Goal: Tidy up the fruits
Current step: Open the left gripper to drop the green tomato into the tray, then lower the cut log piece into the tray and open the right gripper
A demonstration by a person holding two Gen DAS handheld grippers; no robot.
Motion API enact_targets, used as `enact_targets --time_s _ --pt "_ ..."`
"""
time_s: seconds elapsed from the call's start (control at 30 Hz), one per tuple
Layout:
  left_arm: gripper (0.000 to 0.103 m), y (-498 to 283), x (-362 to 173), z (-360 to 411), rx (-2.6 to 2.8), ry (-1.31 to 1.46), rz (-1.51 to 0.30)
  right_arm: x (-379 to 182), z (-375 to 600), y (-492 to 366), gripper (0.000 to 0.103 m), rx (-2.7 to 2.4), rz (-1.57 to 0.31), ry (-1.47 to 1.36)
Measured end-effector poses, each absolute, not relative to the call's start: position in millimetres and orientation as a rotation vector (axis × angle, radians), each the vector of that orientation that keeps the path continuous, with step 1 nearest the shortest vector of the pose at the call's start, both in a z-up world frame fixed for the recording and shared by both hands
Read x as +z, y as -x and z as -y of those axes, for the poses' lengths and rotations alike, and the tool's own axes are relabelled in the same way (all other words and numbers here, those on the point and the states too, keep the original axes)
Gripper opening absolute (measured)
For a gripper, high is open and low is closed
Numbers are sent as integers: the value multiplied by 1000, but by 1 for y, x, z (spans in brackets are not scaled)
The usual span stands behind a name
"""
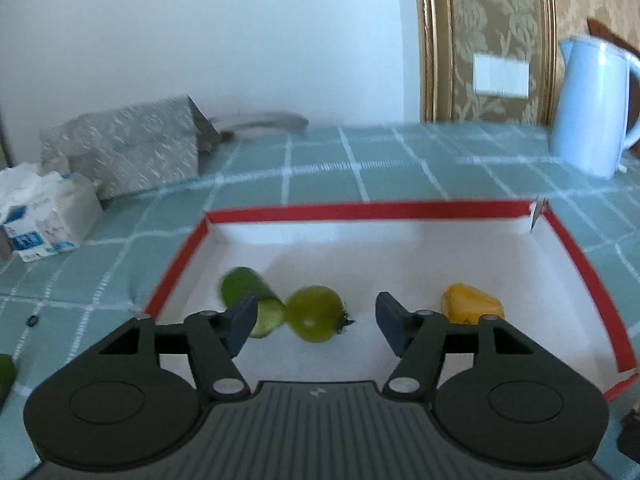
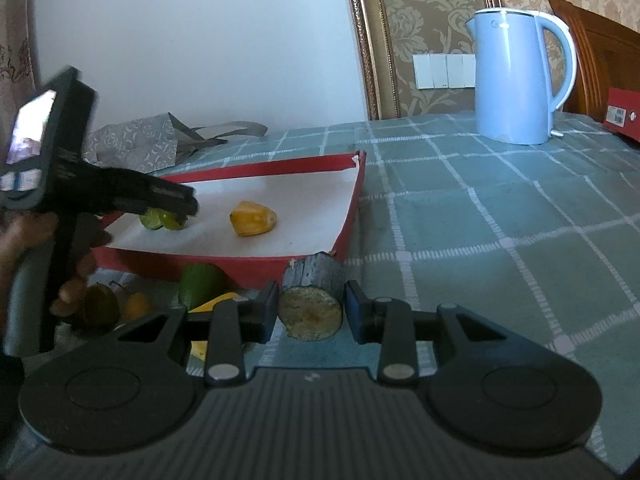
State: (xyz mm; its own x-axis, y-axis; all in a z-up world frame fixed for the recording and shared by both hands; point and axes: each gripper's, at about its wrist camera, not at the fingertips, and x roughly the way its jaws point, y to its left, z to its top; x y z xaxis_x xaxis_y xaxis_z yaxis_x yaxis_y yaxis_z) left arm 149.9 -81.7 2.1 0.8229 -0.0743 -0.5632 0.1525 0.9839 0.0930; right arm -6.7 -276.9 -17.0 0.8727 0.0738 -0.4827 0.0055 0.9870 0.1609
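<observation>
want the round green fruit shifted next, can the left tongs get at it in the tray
Probably yes: the left tongs stand open right over the tray, the green fruit lies between their tips, and nothing covers it.

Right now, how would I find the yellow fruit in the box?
Find the red-edged box on the green checked tablecloth. Three fruits lie on its white floor; the yellow fruit lies alone toward the kettle side. It is lumpy and yellow, while the two others are green.
</observation>
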Motion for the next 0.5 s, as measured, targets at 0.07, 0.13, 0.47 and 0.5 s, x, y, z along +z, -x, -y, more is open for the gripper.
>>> enact_targets --time_s 0.07,0.13,0.47,0.5 --pt "76 -135 8 73 -105 -124 -552 -17 277 7 33 33 -506 -158" --pt "78 -116 11 60 -92 -99 -512 -17 277 8 33 31 -504 -158" --pt "78 -50 -4 0 -64 -22 -496 -17 269 11 32 23 -487 -115" --pt "78 -46 -7 -5 -59 -15 -498 -17 268 12 32 21 -484 -109"
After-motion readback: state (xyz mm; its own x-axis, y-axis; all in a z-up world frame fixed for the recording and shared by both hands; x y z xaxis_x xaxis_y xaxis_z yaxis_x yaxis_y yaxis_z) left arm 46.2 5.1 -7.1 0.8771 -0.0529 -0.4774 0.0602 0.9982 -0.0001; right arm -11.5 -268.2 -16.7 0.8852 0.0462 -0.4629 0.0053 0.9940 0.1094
